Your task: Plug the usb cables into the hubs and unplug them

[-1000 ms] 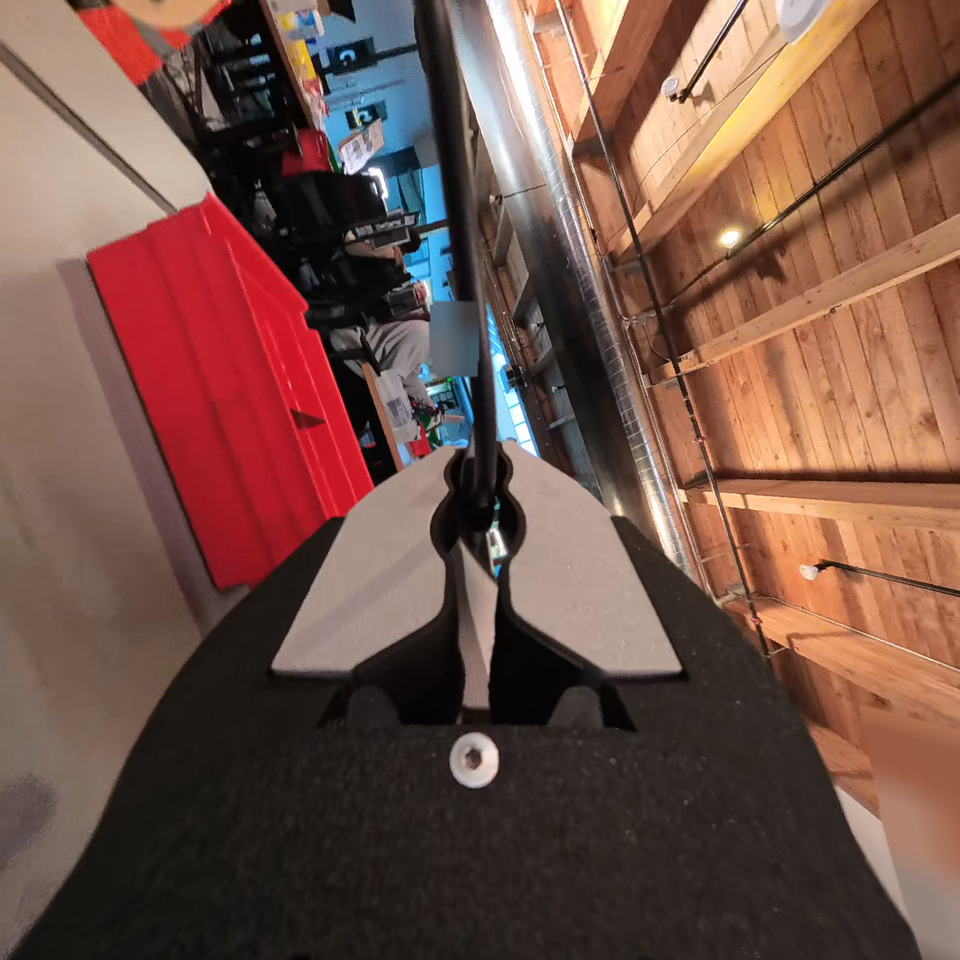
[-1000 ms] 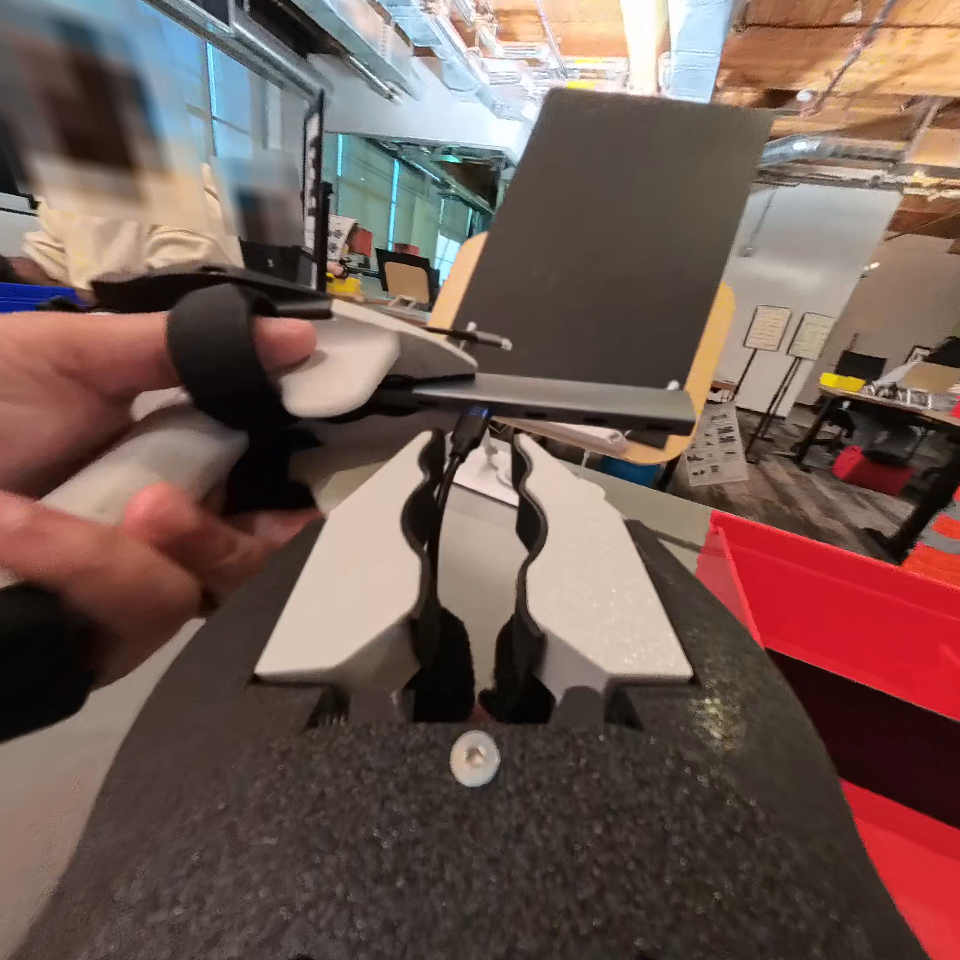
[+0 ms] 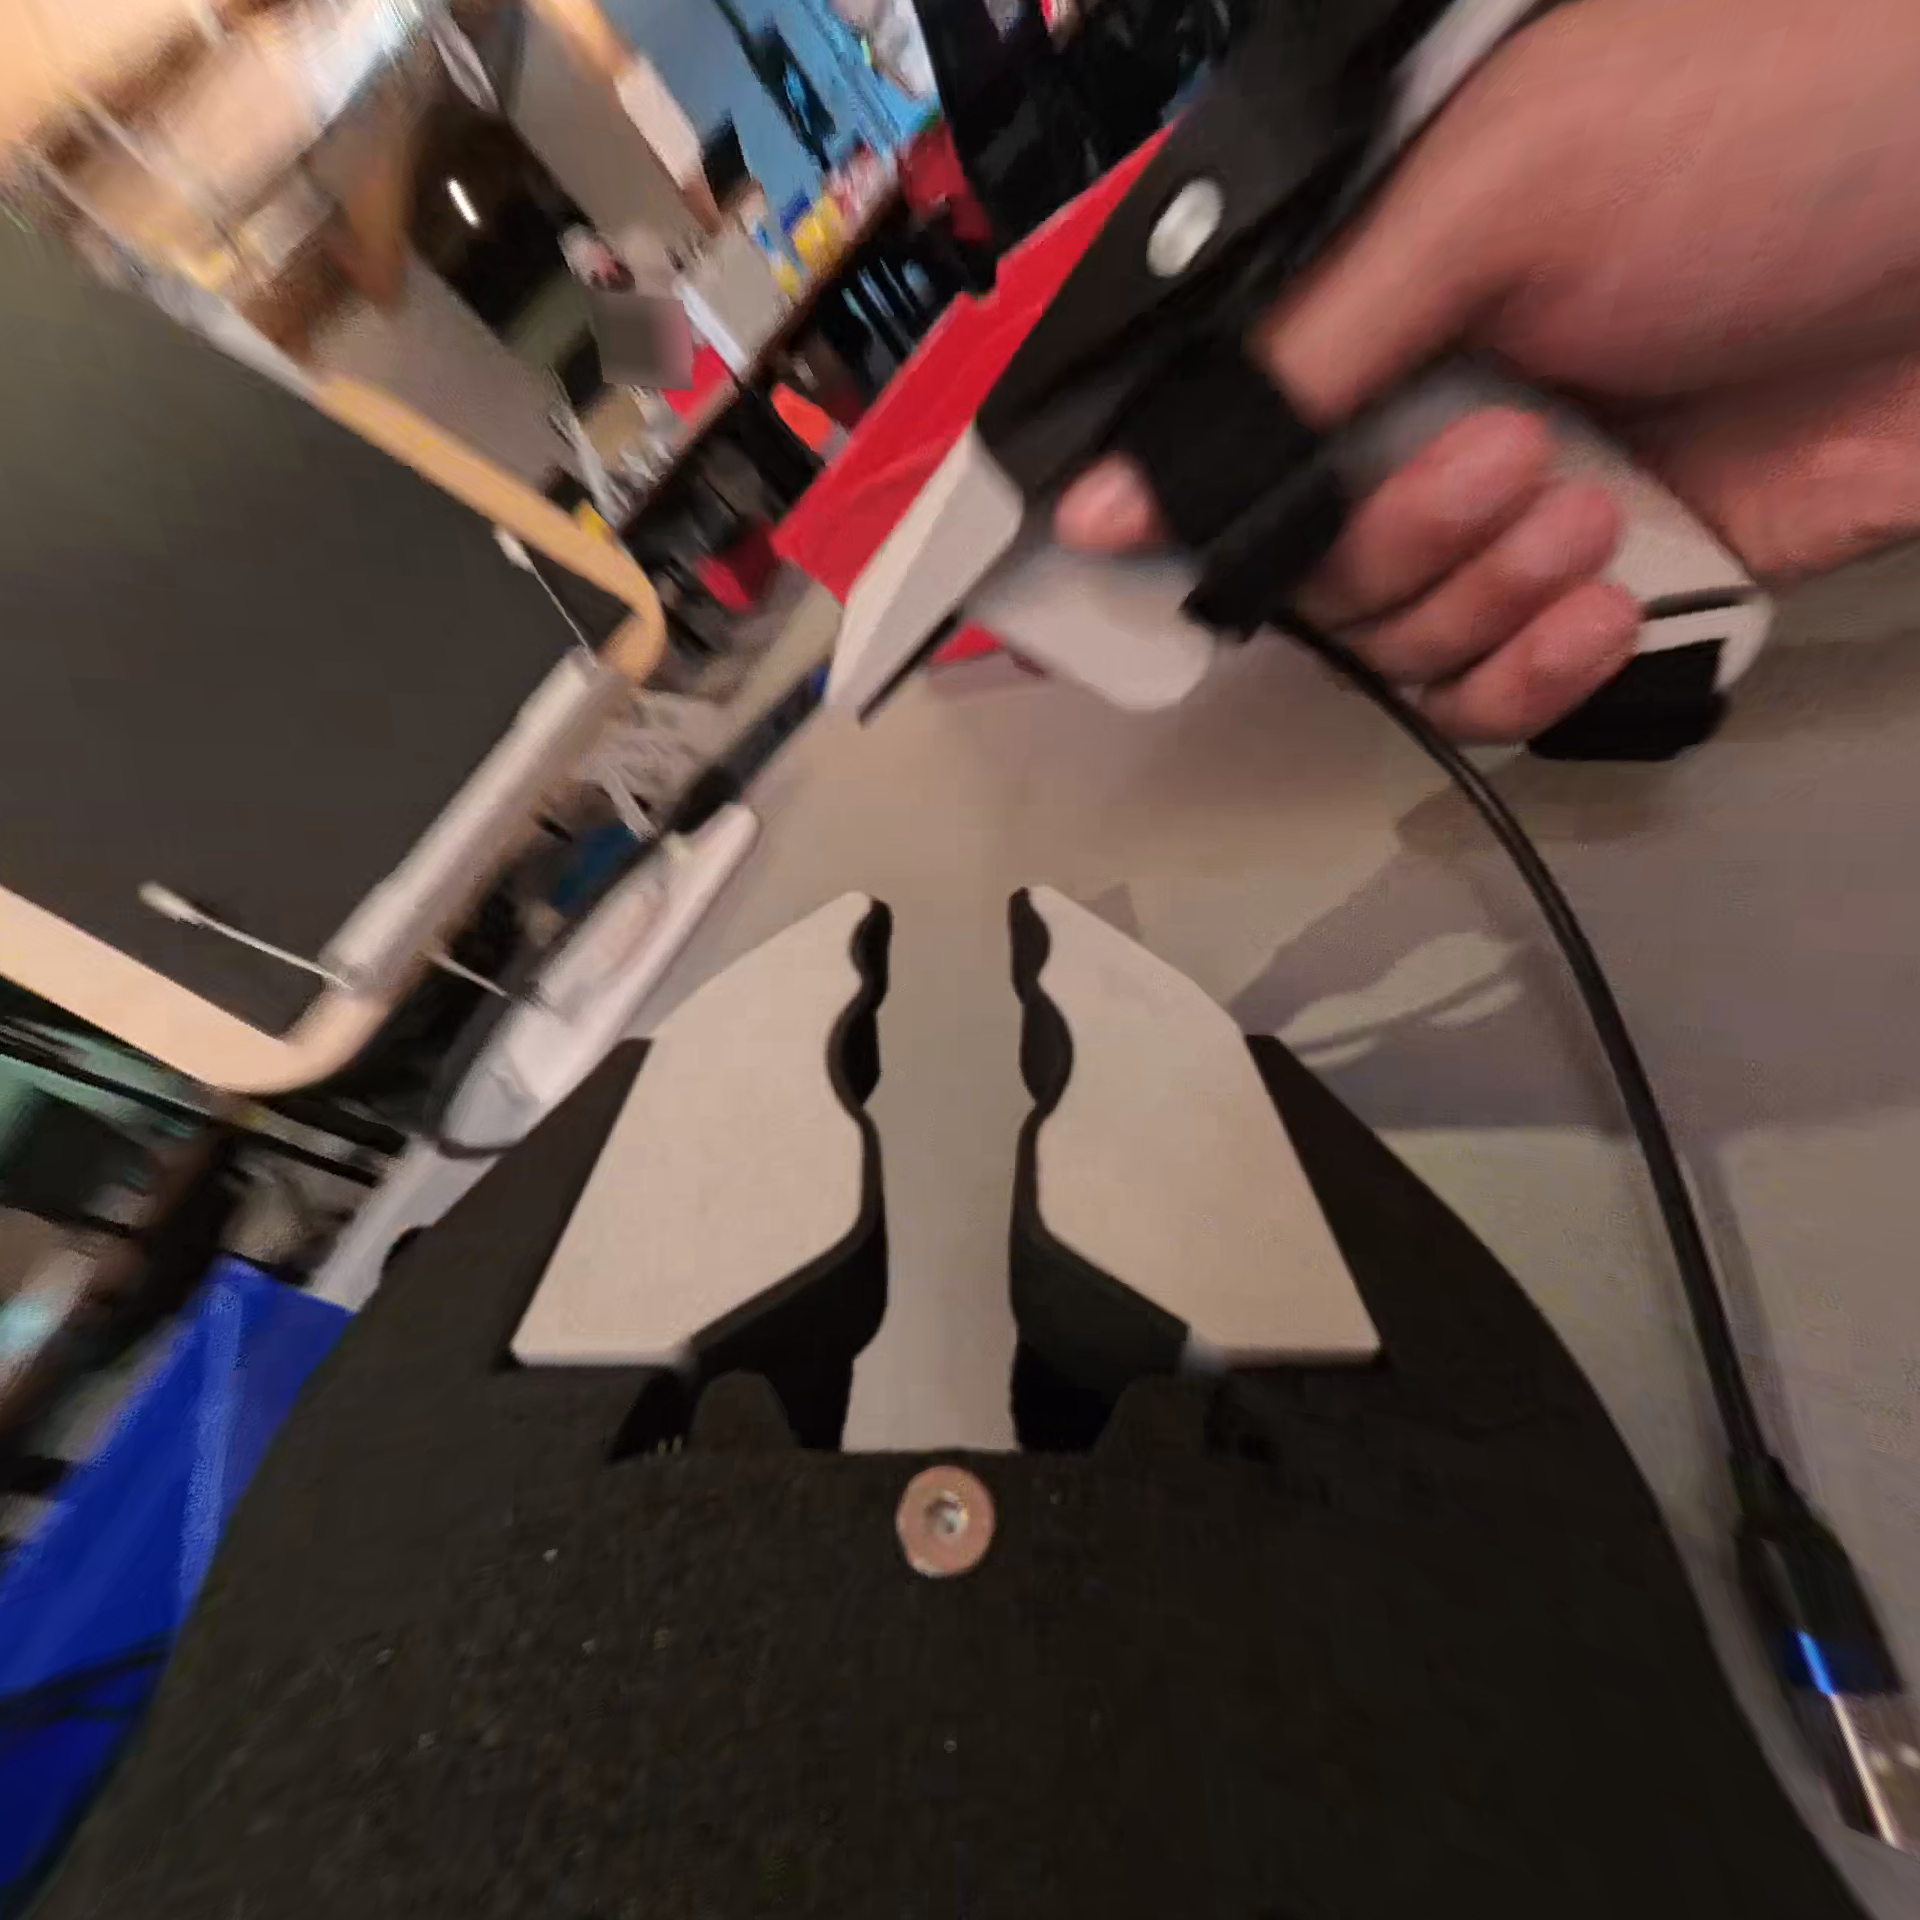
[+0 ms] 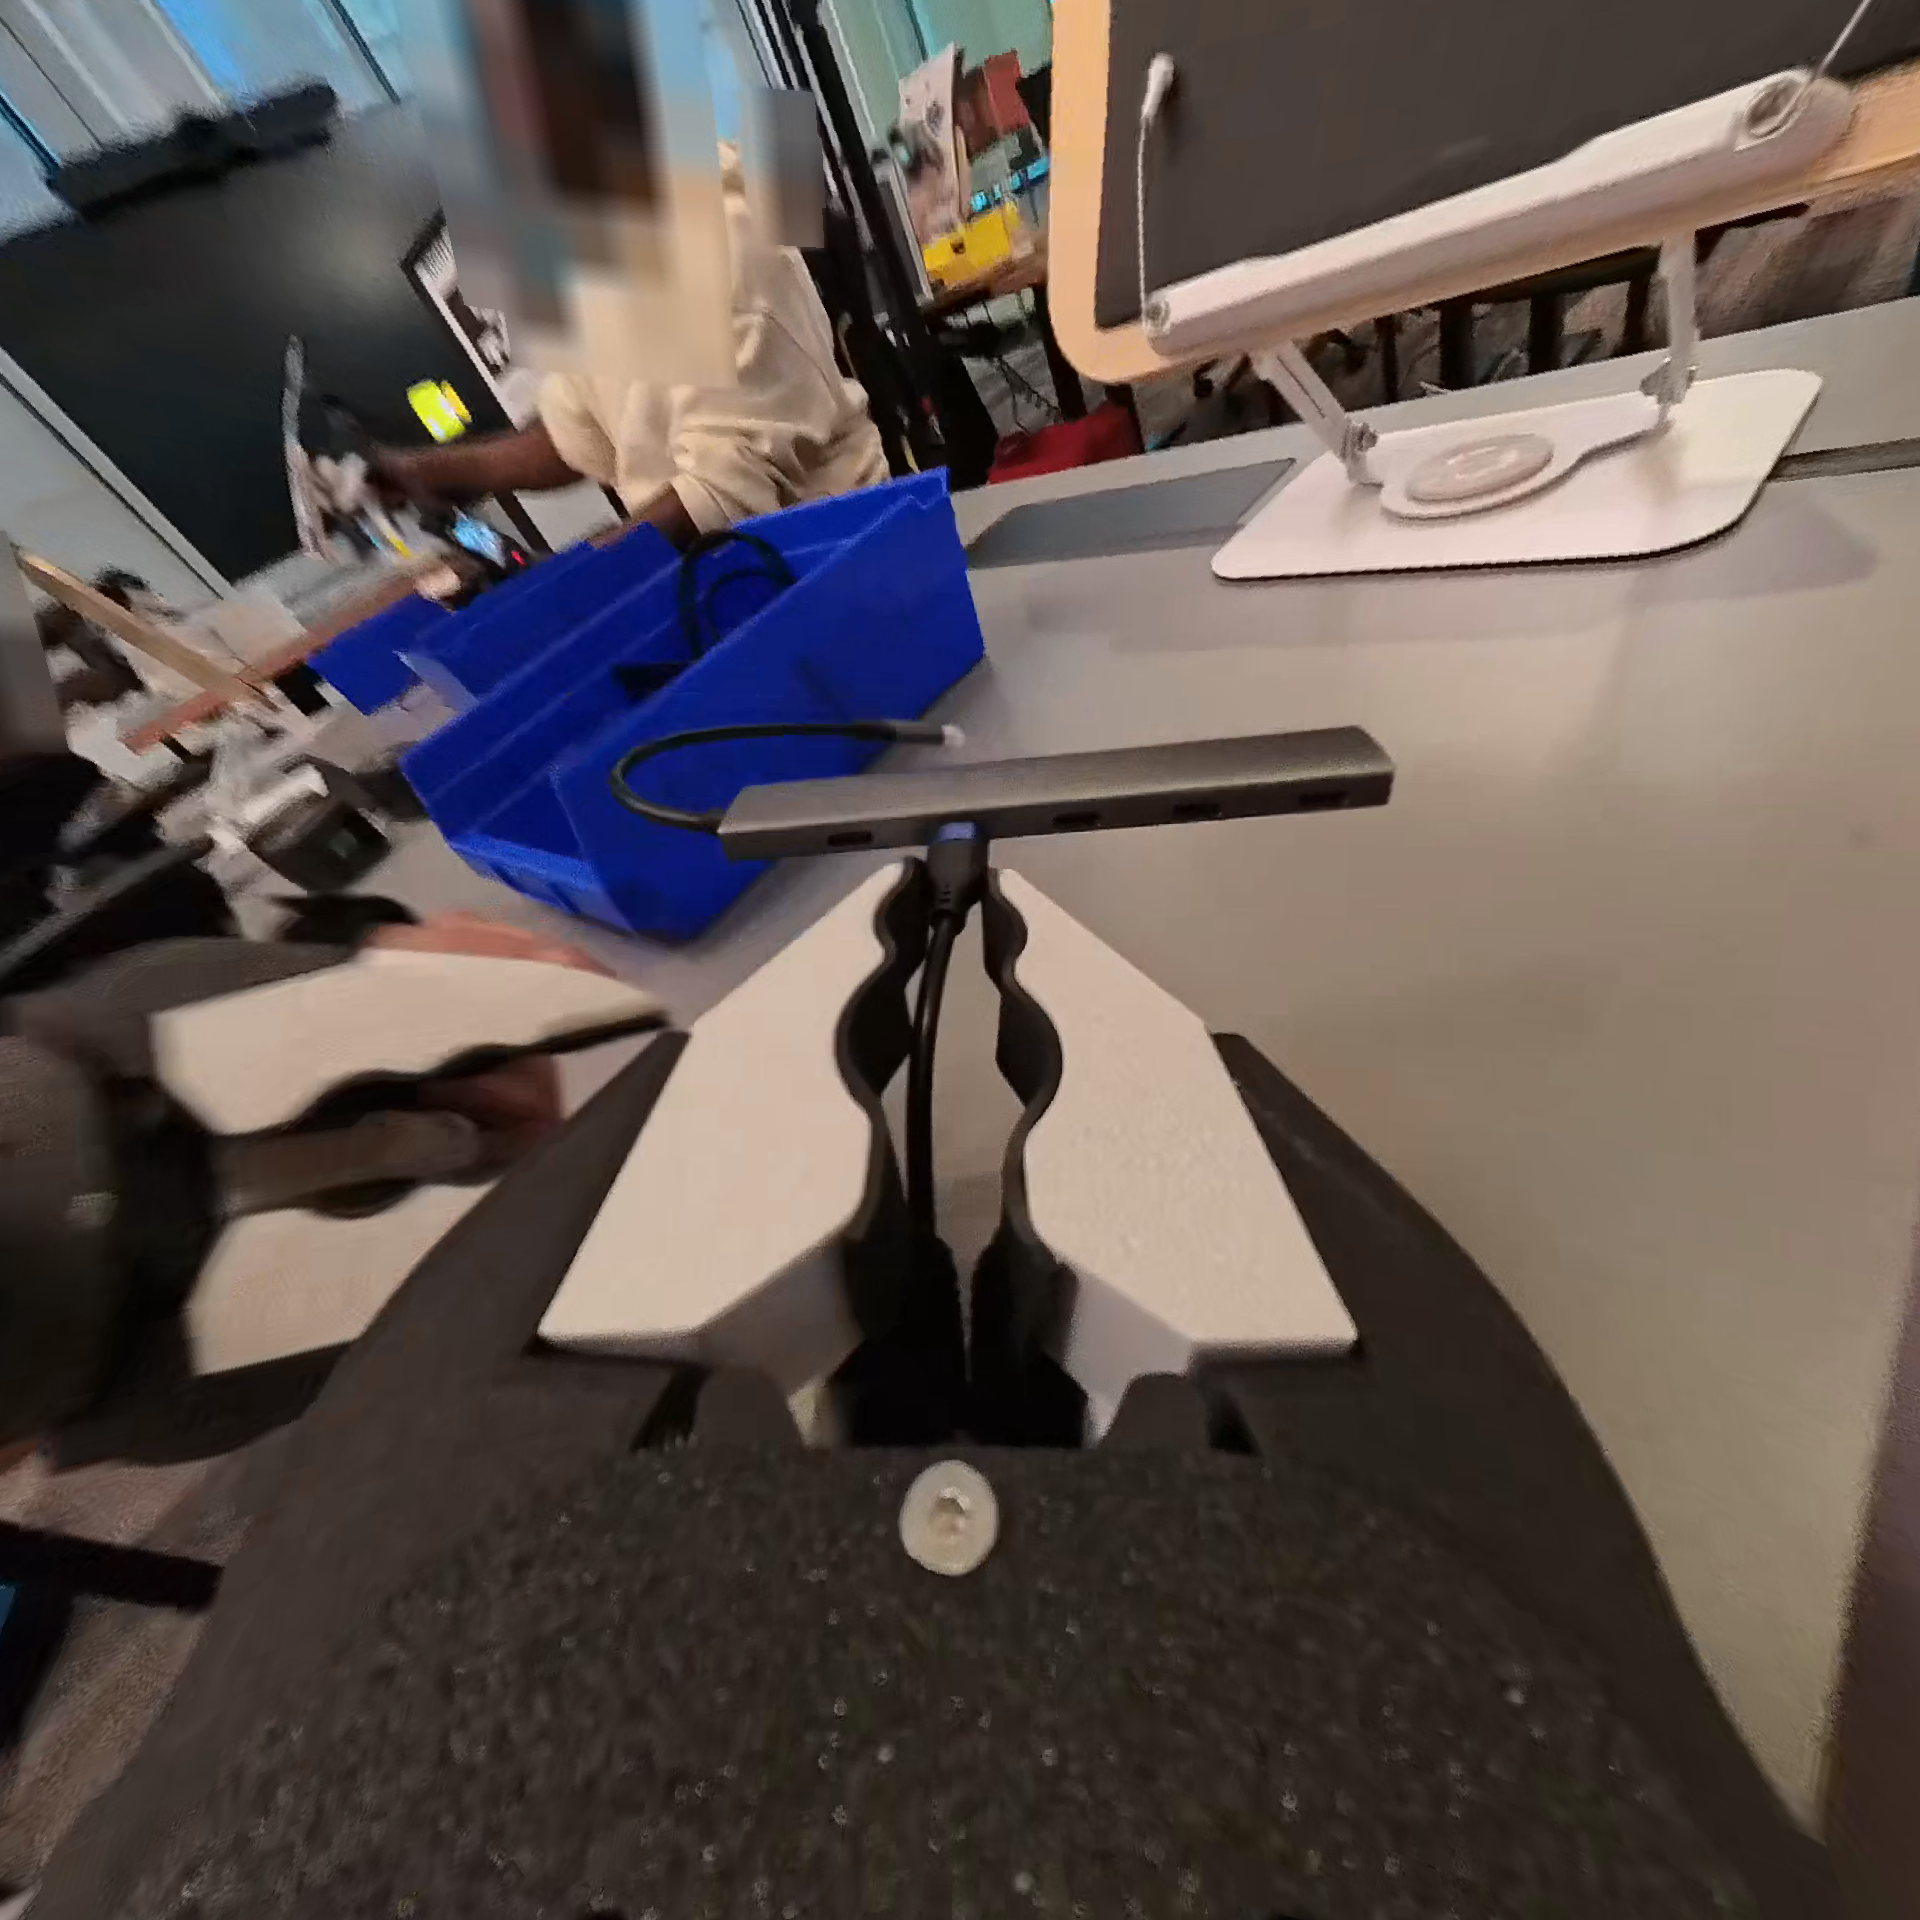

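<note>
Blurring left gripper (image 3: 950,925) hides detail

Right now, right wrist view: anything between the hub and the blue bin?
Nothing separate that I can see. Only the hub's own short lead loops in front of the blue bin's wall, over bare table. The right gripper holds the black cable plugged into the hub.

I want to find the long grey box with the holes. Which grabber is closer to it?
Right. The right gripper pinches the black cable plugged into the grey hub. The left gripper hangs open, off to its side.
</note>
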Demonstrator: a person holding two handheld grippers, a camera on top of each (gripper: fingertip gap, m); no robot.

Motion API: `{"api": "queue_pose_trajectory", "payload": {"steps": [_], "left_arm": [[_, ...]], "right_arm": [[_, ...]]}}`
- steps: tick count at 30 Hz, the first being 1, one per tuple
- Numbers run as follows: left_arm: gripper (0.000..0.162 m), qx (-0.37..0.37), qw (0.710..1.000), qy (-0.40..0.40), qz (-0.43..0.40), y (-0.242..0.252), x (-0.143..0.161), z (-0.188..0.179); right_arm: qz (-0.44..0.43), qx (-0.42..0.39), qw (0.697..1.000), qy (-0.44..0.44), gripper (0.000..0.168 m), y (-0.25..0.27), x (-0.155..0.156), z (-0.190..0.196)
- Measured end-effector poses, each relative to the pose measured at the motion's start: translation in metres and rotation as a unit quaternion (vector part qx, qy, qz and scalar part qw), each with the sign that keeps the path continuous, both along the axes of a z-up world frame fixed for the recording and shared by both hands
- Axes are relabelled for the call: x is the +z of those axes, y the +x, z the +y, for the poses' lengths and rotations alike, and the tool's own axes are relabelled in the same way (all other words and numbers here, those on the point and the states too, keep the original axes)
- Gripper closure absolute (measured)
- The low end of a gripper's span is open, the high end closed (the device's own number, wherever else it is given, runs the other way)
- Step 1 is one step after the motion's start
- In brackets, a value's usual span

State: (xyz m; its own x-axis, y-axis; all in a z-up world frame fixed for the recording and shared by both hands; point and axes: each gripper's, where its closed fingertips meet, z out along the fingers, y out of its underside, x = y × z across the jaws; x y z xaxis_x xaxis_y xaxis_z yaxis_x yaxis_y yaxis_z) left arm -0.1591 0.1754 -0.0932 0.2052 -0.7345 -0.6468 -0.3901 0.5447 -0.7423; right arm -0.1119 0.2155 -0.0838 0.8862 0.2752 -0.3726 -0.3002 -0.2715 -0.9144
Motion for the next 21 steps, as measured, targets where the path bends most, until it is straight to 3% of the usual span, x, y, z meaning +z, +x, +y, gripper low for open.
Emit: {"api": "queue_pose_trajectory", "payload": {"steps": [2,5,7,11,14,21], "left_arm": [[0.144,0.004,0.998,0.067,0.0,0.0,0.015,-0.009],[0.113,0.041,0.985,0.144,0.088,-0.003,0.014,0.007],[0.111,0.058,0.968,0.203,0.136,-0.011,0.008,0.022],[0.124,0.059,0.944,0.28,0.163,-0.019,-0.002,0.034],[0.149,0.055,0.928,0.337,0.15,-0.018,0.002,0.029],[0.152,0.078,0.933,0.321,0.141,-0.02,0.01,0.033]], "right_arm": [[-0.05,0.018,0.998,-0.014,0.161,-0.004,-0.008,-0.001],[-0.089,0.065,0.993,-0.036,0.16,-0.02,-0.015,-0.006],[-0.074,0.096,0.992,-0.047,0.161,-0.031,-0.014,-0.01],[-0.055,0.175,0.98,-0.072,0.16,-0.057,-0.014,-0.024],[-0.074,0.195,0.976,-0.069,0.16,-0.065,-0.015,-0.028],[-0.098,0.165,0.981,-0.001,0.155,-0.066,-0.005,-0.022]]}}
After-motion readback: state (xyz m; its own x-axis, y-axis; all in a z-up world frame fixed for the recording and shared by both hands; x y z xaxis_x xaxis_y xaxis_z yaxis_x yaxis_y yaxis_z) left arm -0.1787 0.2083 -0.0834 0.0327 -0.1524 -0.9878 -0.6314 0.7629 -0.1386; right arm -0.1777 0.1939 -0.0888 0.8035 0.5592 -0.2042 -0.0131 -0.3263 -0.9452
